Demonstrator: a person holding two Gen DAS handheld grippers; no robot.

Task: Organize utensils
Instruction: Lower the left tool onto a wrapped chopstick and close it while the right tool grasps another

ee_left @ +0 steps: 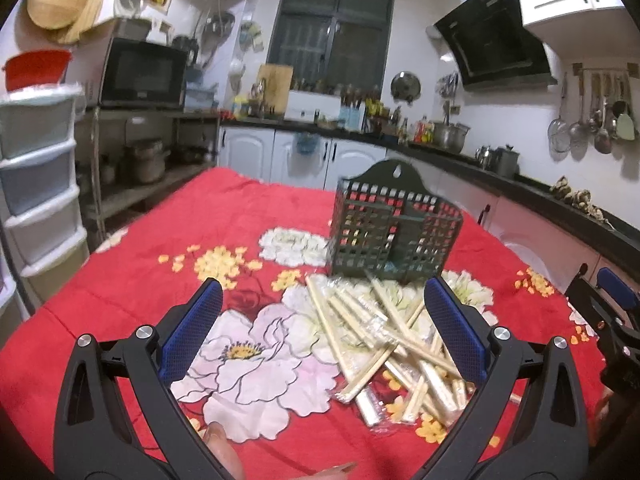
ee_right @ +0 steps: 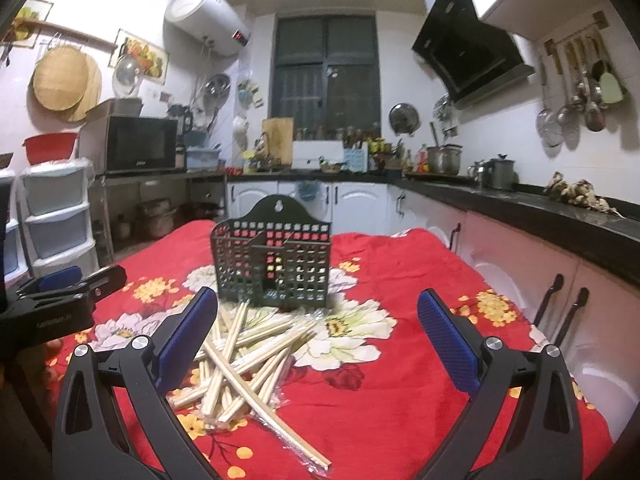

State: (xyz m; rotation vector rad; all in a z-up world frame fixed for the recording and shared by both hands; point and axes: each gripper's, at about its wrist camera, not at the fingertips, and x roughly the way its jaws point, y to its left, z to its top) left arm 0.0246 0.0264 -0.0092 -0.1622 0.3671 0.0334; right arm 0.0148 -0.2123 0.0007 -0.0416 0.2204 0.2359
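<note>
A loose pile of pale wooden chopsticks [ee_left: 384,340] in clear wrappers lies on the red floral tablecloth [ee_left: 180,240]. Behind it stands a dark green lattice utensil basket [ee_left: 394,234] with a hanging tab. My left gripper [ee_left: 324,320] is open above the cloth, the pile by its right finger. In the right wrist view the same chopsticks [ee_right: 244,360] lie close to the left finger, the basket [ee_right: 272,264] just beyond. My right gripper [ee_right: 316,332] is open and holds nothing. The left gripper [ee_right: 60,292] shows at the left edge.
The right gripper [ee_left: 608,320] shows at the right edge of the left view. A fingertip [ee_left: 224,452] shows at the bottom. White drawers [ee_left: 40,184] stand left of the table. A black counter [ee_right: 540,208] with pots runs along the right.
</note>
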